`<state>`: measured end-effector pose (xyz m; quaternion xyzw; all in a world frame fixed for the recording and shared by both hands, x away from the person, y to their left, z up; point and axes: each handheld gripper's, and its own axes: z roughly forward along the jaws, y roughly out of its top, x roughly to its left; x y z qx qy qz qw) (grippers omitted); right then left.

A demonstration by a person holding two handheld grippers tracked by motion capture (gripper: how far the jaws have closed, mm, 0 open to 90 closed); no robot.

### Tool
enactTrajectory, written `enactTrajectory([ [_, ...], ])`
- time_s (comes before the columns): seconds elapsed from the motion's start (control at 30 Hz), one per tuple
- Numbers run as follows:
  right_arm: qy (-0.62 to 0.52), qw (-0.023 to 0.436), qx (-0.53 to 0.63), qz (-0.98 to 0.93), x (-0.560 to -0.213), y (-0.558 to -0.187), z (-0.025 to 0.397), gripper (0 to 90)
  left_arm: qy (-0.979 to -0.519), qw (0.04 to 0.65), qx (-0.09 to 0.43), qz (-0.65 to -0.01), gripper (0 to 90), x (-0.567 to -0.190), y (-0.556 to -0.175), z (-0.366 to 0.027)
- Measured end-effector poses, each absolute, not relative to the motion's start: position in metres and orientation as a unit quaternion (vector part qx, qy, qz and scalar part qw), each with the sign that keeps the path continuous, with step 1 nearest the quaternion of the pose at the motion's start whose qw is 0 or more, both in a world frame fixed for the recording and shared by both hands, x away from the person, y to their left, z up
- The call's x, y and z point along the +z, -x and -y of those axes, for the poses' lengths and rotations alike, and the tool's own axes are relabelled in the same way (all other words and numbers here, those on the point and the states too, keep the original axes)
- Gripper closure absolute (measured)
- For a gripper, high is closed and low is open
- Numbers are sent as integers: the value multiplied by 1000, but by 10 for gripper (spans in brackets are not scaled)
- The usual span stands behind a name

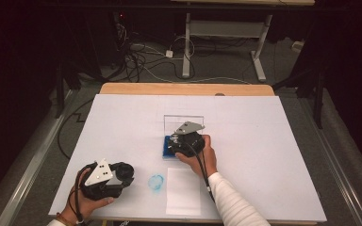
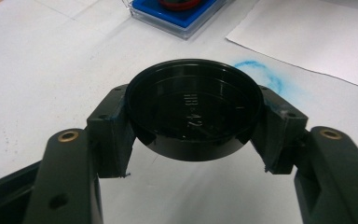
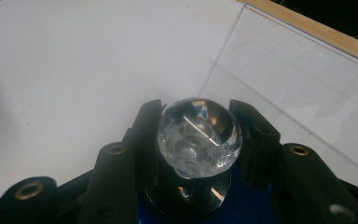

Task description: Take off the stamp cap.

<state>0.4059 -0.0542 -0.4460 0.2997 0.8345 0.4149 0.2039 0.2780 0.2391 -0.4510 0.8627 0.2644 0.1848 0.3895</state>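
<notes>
The tabletop is the biggest thing here, and a big white sheet covers it, with a wood edge showing at the far side. A see-through case stands open near the middle of the tabletop, its clear lid tipped up at the 12 o'clock side. Its blue base lies flat on the white sheet. A small white paper lies at 6 o'clock from the case, near the front edge. A blue smudge sits just beside that paper, on its 9 o'clock side.

The left hand-held gripper is down at about 7 o'clock on the tabletop, well apart from the case. Its two black jaws are squeezed tight on a round black cap, one jaw on each side. The cap is held above the white sheet with its open side up, and tiny raised writing shows inside it.

The right hand-held gripper is over the blue base of the case. Its jaws are pressed on a clear glass knob with many little flat faces. The knob sits on top of a round black stamp, which stands on the blue base
</notes>
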Motion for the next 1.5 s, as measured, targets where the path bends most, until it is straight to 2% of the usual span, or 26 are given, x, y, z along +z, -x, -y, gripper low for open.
enactTrajectory([
  [0.93,-301,196,419,-834,-441,-408,59,573,-857,396,190,-270,365,-447,-279,-245],
  [1.5,-291,209,444,-821,-409,-401,80,573,-855,397,193,-272,365,-446,-280,-246],
])
